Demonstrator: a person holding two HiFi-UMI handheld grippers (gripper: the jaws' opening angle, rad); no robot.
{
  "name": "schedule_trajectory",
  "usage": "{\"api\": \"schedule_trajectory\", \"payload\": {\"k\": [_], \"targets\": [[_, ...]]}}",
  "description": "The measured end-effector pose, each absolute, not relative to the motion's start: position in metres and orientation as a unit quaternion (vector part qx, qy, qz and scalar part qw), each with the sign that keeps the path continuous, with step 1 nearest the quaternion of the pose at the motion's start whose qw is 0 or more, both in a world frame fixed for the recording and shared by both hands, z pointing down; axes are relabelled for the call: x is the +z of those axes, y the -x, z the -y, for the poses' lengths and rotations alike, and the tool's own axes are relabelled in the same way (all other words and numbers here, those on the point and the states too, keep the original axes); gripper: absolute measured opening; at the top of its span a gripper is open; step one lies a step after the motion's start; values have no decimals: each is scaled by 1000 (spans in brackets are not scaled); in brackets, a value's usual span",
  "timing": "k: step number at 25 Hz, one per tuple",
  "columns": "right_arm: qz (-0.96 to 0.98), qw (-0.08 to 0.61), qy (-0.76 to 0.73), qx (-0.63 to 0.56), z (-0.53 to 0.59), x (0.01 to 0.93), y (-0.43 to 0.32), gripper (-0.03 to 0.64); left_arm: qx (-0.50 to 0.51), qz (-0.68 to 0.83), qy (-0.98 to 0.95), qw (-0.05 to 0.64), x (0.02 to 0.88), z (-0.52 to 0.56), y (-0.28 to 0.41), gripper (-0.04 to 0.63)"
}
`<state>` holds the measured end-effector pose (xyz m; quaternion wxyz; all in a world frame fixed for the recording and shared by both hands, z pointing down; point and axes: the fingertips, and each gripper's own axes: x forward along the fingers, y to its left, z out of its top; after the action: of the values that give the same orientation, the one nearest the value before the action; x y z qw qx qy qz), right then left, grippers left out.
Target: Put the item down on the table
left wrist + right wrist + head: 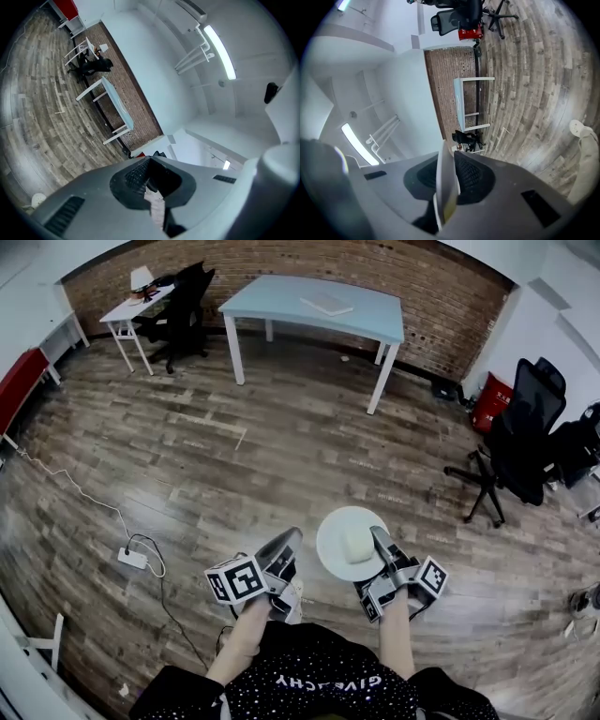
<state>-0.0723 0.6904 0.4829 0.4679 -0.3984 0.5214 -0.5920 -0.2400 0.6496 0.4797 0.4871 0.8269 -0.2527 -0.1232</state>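
A round white plate (333,532) with a small pale block (356,544) on it hangs over the wooden floor in front of me. My right gripper (378,538) is shut on its right rim; in the right gripper view the plate's edge (444,180) stands upright between the jaws. My left gripper (292,538) hovers just left of the plate, not touching it, jaws together and holding nothing (151,187). The light blue table (319,304) stands far across the room by the brick wall, also visible in both gripper views (117,107) (460,105).
A flat white thing (326,304) lies on the table. A small white desk (131,307) with a black chair (183,306) is at the far left. Another black office chair (520,442) stands at the right. A power strip (131,557) and cable lie on the floor at my left.
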Motion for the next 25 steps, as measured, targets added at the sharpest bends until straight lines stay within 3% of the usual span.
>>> {"api": "schedule_trajectory", "payload": {"k": [13, 25], "targets": [[-510, 480, 402, -590, -546, 484, 44, 52, -109, 239, -828, 496, 483, -502, 210, 9], [-495, 490, 404, -593, -505, 498, 23, 52, -90, 237, -822, 510, 502, -461, 192, 9]]}}
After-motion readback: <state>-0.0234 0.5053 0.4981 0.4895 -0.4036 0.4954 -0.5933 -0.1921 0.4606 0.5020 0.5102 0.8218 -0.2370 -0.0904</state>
